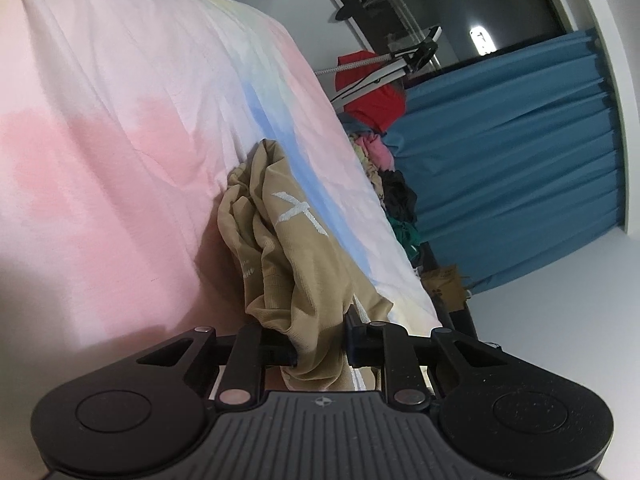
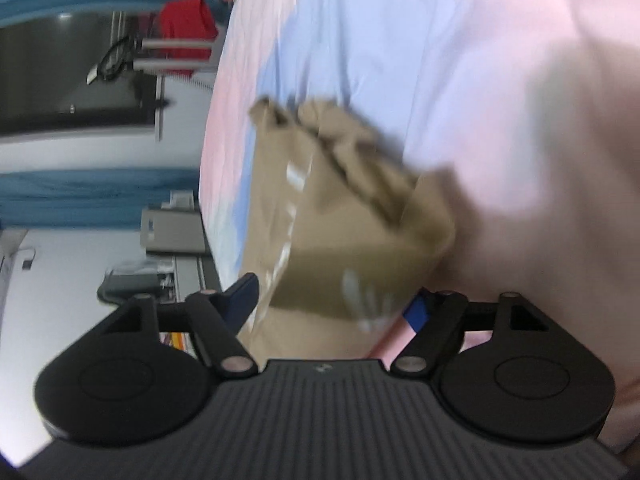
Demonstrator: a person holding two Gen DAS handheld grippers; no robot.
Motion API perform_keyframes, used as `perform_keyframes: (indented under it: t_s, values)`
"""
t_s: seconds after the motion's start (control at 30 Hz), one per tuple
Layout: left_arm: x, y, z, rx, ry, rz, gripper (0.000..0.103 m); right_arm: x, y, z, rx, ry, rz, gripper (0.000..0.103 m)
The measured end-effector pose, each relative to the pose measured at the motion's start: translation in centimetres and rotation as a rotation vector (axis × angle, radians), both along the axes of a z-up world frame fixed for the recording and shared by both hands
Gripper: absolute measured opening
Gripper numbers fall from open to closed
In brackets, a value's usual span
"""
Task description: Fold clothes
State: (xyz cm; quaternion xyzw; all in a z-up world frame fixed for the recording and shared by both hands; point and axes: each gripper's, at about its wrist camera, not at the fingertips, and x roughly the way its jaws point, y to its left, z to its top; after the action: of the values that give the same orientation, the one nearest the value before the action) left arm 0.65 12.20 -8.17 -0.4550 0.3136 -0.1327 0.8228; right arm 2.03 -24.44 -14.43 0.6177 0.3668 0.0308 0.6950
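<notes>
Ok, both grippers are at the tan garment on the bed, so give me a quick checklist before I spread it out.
1. Left gripper clamped on the tan garment: ok, fabric bunched between the fingers.
2. Right gripper clamped on the garment: not ok, jaws stand wide with cloth between them.
3. Garment flat: not ok, crumpled.
4. Bedsheet free for spreading: ok.
5. Right wrist view sharp: not ok, blurred.
6. Which garment edge is held: cannot tell.
</notes>
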Motion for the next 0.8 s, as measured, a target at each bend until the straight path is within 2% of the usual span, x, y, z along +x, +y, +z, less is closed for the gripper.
perform_keyframes:
  t_s: [0.1,0.17,0.3,0.43,0.6,0.8]
  values:
    - [0.1,-0.1,-0.1,-0.001,-0.001,0.005,0.021,0.1,0.4,0.6,-0.046,-0.001,0.009,0.046]
    - [0.0,-0.1,0.0,-0.004,-0.005,0.009,0.021,-0.1,0.6,1.1,-0.055,-0.022,0.011,0.039]
    - [0.0,-0.4,0.8,0.009,-0.022,0.003,0.021,-0.6,0.9,2.2,-0.072,-0.065,0.014,0.032]
    - [-1.2,-0.8,3.3,-0.002,-0.040,-0.012,0.021,-1.5,-0.8,4.2,-0.061,-0.095,0.011,0.030]
    - [-1.5,-2.6,7.4,-0.092,-0.015,-0.040,0.021,-4.1,-3.0,8.4,-0.061,-0.189,-0.021,0.030]
    - [2.8,-10.0,12.1,-0.081,0.042,-0.119,0.021,-4.4,-8.7,12.5,-0.047,-0.239,-0.090,0.030]
